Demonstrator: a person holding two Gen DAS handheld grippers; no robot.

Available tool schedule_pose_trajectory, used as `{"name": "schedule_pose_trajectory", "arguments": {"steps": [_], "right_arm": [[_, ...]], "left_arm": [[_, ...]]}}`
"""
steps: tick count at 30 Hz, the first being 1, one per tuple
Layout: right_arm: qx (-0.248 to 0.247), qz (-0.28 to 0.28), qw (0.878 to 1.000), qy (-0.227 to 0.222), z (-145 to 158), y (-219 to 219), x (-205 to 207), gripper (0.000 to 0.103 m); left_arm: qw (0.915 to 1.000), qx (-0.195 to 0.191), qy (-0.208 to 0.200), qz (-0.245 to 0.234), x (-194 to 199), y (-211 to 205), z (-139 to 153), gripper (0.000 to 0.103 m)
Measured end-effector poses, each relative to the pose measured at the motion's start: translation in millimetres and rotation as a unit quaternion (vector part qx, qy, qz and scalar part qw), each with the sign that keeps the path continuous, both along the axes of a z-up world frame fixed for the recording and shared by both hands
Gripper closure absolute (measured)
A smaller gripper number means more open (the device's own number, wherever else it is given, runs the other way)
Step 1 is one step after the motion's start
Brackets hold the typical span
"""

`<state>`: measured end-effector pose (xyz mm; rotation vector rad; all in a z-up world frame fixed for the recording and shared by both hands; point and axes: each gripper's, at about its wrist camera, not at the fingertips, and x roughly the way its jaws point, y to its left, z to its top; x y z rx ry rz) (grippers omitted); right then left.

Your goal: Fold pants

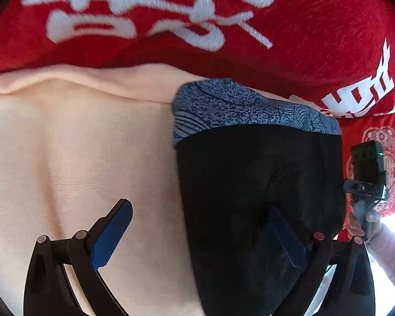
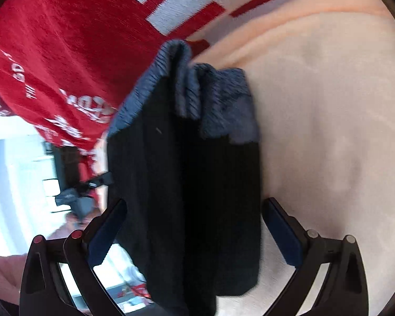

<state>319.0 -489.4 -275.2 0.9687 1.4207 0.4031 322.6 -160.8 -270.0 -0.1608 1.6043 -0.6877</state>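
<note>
The black pants (image 1: 252, 184) with a blue patterned waistband (image 1: 239, 108) lie folded on a cream cloth (image 1: 79, 158). My left gripper (image 1: 200, 210) is open above them, its left finger over the cream cloth and its right finger over the black fabric. In the right wrist view the pants (image 2: 187, 189) look like a narrow folded stack with the blue band (image 2: 197, 89) at the far end. My right gripper (image 2: 194, 210) is open, one finger on each side of the stack, holding nothing. The right gripper also shows at the edge of the left view (image 1: 366, 179).
A red blanket with white characters (image 1: 171, 21) lies behind the cream cloth and shows again in the right wrist view (image 2: 65, 52). A red cushion (image 1: 381, 137) stands at the far right. A bright room area (image 2: 13, 171) shows at left.
</note>
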Motion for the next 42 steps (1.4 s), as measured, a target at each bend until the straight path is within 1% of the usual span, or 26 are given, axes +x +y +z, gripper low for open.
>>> {"name": "schedule_pose_trajectory", "arguments": {"steps": [2, 4, 5, 6, 7, 8, 9, 11, 12, 16, 20, 23, 25, 28, 31, 32, 33, 34, 35, 37, 38, 40, 42], "right_arm": [[0.006, -0.004, 1.0, 0.002, -4.0, -0.1, 4.6, 0.001], [0.011, -0.015, 1.0, 0.008, -7.0, -1.0, 6.5, 0.002], [0.01, -0.02, 1.0, 0.014, -7.2, -1.9, 6.0, 0.009], [-0.004, -0.023, 1.0, 0.021, -5.4, -4.3, 3.2, 0.019], [-0.015, -0.022, 0.999, 0.026, -4.3, -2.8, 7.8, 0.033], [-0.007, -0.028, 0.999, 0.026, -3.4, -6.3, 4.9, 0.044], [0.013, -0.044, 0.999, 0.029, -2.4, -11.9, 0.4, 0.048], [0.027, -0.047, 0.998, 0.019, 2.7, -12.3, -2.0, 0.056], [0.03, -0.044, 0.998, 0.013, 7.9, -11.0, -2.5, 0.057], [0.053, -0.043, 0.998, -0.001, 25.9, -4.4, -6.3, 0.057], [0.079, -0.037, 0.996, -0.007, 44.8, 5.8, -22.7, 0.057], [0.094, -0.033, 0.995, 0.0, 52.6, 14.2, -45.0, 0.057], [0.102, -0.039, 0.994, 0.009, 53.1, 25.0, -60.9, 0.057], [0.099, -0.037, 0.994, 0.018, 49.3, 36.4, -84.2, 0.057], [0.083, -0.034, 0.995, 0.037, 30.0, 49.2, -101.3, 0.057], [0.067, -0.032, 0.996, 0.042, 22.4, 52.5, -104.8, 0.055], [0.045, -0.031, 0.998, 0.041, 15.1, 54.2, -107.6, 0.053], [0.04, -0.04, 0.998, 0.037, 11.5, 52.2, -108.4, 0.049], [0.042, -0.052, 0.997, 0.038, 7.7, 49.7, -108.3, 0.045], [0.021, -0.045, 0.998, 0.032, 5.7, 53.5, -107.9, 0.042], [0.009, -0.036, 0.999, 0.025, 6.6, 54.7, -107.9, 0.039], [-0.007, -0.031, 0.999, 0.018, 10.2, 59.9, -100.7, 0.037], [-0.023, -0.037, 0.999, 0.023, 14.8, 64.0, -96.7, 0.035]], "left_arm": [[0.9998, -0.014, 0.013, 0.006, -3.3, -7.6, -6.2, 0.0], [0.9999, -0.009, 0.002, 0.013, -7.2, -15.8, -6.0, 0.0], [0.9998, -0.006, -0.007, 0.016, -9.2, -19.0, -3.7, 0.0], [0.9997, -0.006, -0.013, 0.02, -11.4, -22.5, -0.8, 0.003], [0.9995, -0.015, -0.013, 0.022, -13.3, -25.1, 1.7, 0.019], [0.9991, -0.036, -0.008, 0.022, -16.5, -27.5, 6.8, 0.029], [0.9992, -0.03, -0.016, 0.022, -18.9, -29.8, 12.8, 0.029], [0.9991, -0.019, -0.036, 0.013, -24.0, -35.6, 23.0, 0.034], [0.9989, -0.014, -0.042, 0.011, -26.6, -36.8, 29.4, 0.035], [0.9985, -0.017, -0.049, 0.015, -35.4, -33.0, 53.5, 0.035], [0.9976, -0.004, -0.067, 0.015, -59.3, -23.6, 84.0, 0.035], [0.9976, 0.003, -0.067, 0.018, -78.6, -10.3, 90.6, 0.035], [0.9979, 0.011, -0.059, 0.024, -96.3, 5.4, 92.0, 0.035], [0.9985, 0.016, -0.042, 0.032, -117.2, 19.5, 78.7, 0.035], [0.9985, 0.036, -0.031, 0.028, -136.5, 37.0, 55.3, 0.034], [0.9979, 0.047, -0.034, 0.029, -141.1, 39.5, 46.7, 0.025], [0.9966, 0.054, -0.052, 0.035, -144.4, 42.4, 43.2, 0.019], [0.9954, 0.063, -0.06, 0.039, -145.2, 42.4, 41.6, 0.005], [0.9938, 0.083, -0.063, 0.039, -145.2, 42.7, 37.8, 0.0], [0.9948, 0.078, -0.051, 0.042, -142.7, 43.0, 30.3, 0.0], [0.9951, 0.071, -0.054, 0.043, -142.0, 41.7, 28.7, 0.0], [0.994, 0.074, -0.074, 0.031, -143.6, 35.2, 30.1, 0.0], [0.9936, 0.077, -0.079, 0.024, -144.3, 30.8, 32.2, 0.0]]}}
